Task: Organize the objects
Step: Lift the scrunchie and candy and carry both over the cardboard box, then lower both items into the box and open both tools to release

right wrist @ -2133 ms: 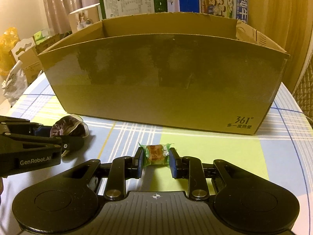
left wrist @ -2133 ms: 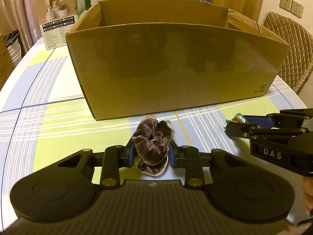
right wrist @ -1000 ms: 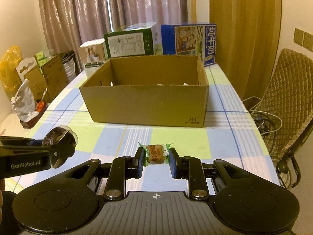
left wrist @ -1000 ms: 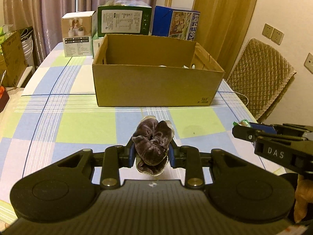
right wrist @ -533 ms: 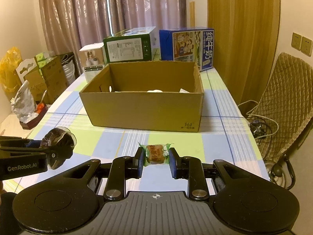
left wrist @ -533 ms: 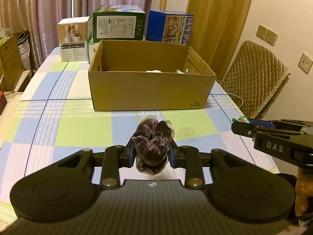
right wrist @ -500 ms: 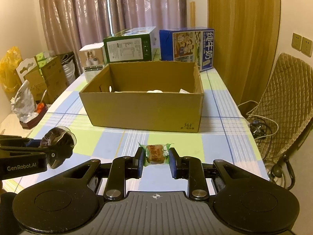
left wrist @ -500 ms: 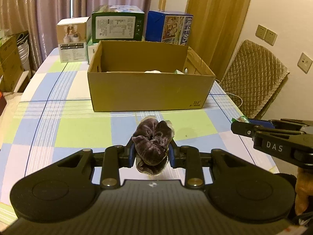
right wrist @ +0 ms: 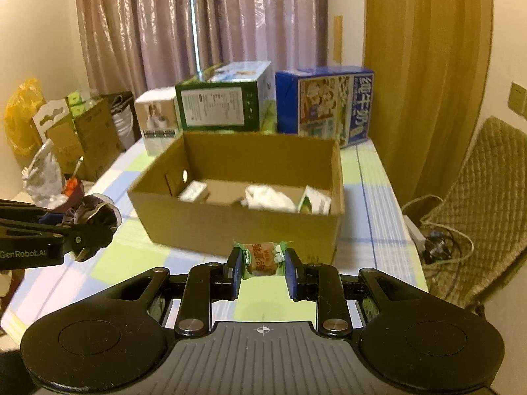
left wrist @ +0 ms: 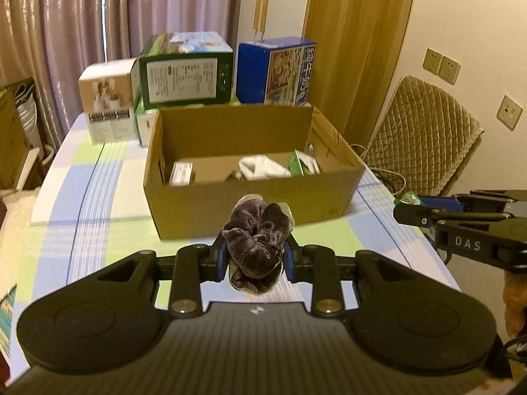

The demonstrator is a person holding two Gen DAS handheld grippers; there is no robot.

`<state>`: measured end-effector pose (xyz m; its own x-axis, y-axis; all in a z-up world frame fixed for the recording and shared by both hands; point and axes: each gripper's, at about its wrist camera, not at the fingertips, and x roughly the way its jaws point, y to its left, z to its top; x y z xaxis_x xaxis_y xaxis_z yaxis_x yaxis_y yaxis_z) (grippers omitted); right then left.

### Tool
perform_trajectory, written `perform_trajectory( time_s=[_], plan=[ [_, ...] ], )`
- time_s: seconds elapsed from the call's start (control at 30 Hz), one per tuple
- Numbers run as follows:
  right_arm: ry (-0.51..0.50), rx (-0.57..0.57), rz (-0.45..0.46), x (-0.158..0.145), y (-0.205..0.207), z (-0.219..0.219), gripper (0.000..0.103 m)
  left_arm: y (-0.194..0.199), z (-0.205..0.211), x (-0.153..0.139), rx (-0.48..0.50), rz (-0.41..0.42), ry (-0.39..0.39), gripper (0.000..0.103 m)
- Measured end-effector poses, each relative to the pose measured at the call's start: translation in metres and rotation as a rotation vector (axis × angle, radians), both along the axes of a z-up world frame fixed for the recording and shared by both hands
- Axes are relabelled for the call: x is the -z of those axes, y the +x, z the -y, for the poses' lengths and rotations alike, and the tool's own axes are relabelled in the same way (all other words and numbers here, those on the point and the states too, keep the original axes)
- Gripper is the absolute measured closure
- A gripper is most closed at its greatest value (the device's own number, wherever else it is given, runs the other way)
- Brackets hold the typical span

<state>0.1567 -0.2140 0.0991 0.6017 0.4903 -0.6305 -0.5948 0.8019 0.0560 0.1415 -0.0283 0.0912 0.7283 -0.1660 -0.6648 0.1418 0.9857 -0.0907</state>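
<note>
Currently left gripper [left wrist: 255, 261] clamps the velvet scrunchie [left wrist: 256, 241], right gripper [right wrist: 262, 275] clamps the wrapped candy [right wrist: 262, 259]. Cardboard box [left wrist: 250, 202] at 12 o'clock already holds several items; both drops left.

scrunchie [left wrist: 256, 242]: dark velvet, held aloft | candy [right wrist: 262, 259]: green-wrapped, held aloft

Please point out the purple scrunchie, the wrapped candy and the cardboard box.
purple scrunchie [left wrist: 255, 240], left wrist view, middle of the velvet folds.
wrapped candy [right wrist: 262, 258], right wrist view, brown centre of the wrapper.
cardboard box [right wrist: 237, 230], right wrist view, near outer wall.
</note>
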Motion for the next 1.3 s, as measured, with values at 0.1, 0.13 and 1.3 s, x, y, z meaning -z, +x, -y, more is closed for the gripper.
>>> perform_trajectory(
  time_s=[0.1, 0.13, 1.3],
  plan=[
    [0.008, -0.017, 0.012, -0.016, 0.026, -0.009, 0.079, 0.025, -0.003, -0.012, 0.010, 0.011, 0.013, 0.076],
    [0.009, -0.021, 0.014, -0.020, 0.034, -0.013, 0.079, 0.033, -0.004, -0.015, 0.012, 0.013, 0.017, 0.076],
    [0.017, -0.033, -0.195, 0.032, 0.206, -0.101, 0.049, 0.222, -0.027, 0.037, -0.024, -0.122, 0.006, 0.050]
  ],
)
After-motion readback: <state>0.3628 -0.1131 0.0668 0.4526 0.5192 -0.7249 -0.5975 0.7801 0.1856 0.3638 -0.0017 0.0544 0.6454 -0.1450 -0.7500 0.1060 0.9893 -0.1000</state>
